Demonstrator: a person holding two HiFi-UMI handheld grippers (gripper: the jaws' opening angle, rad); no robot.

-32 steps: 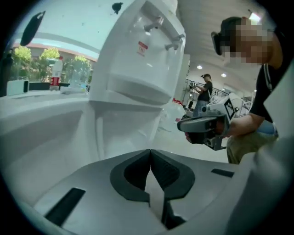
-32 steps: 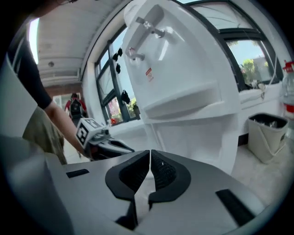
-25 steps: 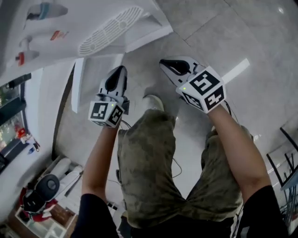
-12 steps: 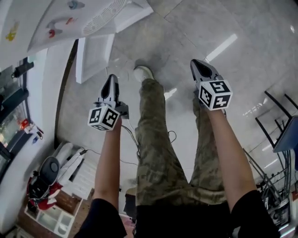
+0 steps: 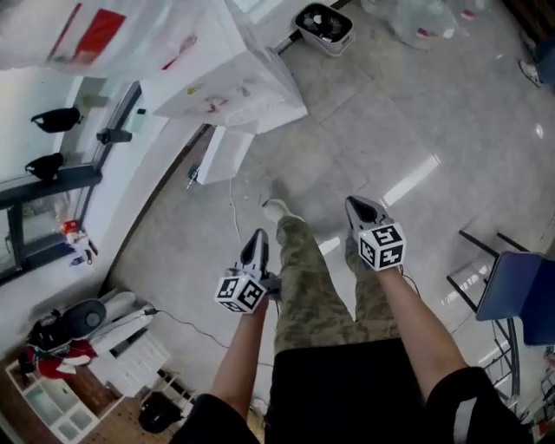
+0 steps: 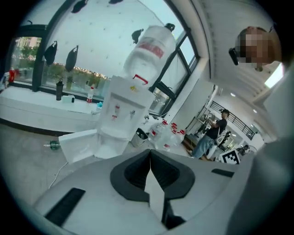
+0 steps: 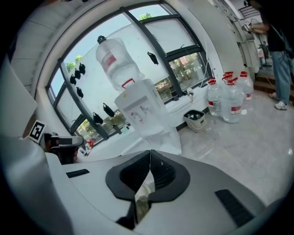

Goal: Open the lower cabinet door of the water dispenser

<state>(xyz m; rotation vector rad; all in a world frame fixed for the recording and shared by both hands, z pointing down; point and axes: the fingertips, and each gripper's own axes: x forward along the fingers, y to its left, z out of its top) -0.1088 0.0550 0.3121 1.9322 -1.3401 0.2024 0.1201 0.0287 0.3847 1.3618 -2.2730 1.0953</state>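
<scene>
The white water dispenser (image 5: 221, 87) stands at the top left of the head view, a clear bottle with a red label (image 5: 95, 30) on top. Its lower cabinet door (image 5: 224, 154) hangs swung open at floor level. Both grippers are held high over the floor, well back from the dispenser. My left gripper (image 5: 257, 236) is shut and empty, and so is my right gripper (image 5: 354, 205). In the left gripper view the dispenser (image 6: 121, 114) and its open door (image 6: 78, 144) lie ahead of the shut left gripper (image 6: 150, 153). The right gripper (image 7: 150, 156) also faces the dispenser (image 7: 142, 112).
A small bin (image 5: 323, 24) and several water bottles (image 7: 229, 98) stand right of the dispenser. A cable (image 5: 232, 212) and a green bottle (image 5: 192, 176) lie on the floor. A blue chair (image 5: 516, 290) is at the right, a shelf with a black device (image 5: 65, 325) at the left. A person (image 6: 211, 135) stands far off.
Both grippers rose and drew back from the dispenser while the person holding them stood up. The dispenser shrank toward the top left. Both jaws stayed shut.
</scene>
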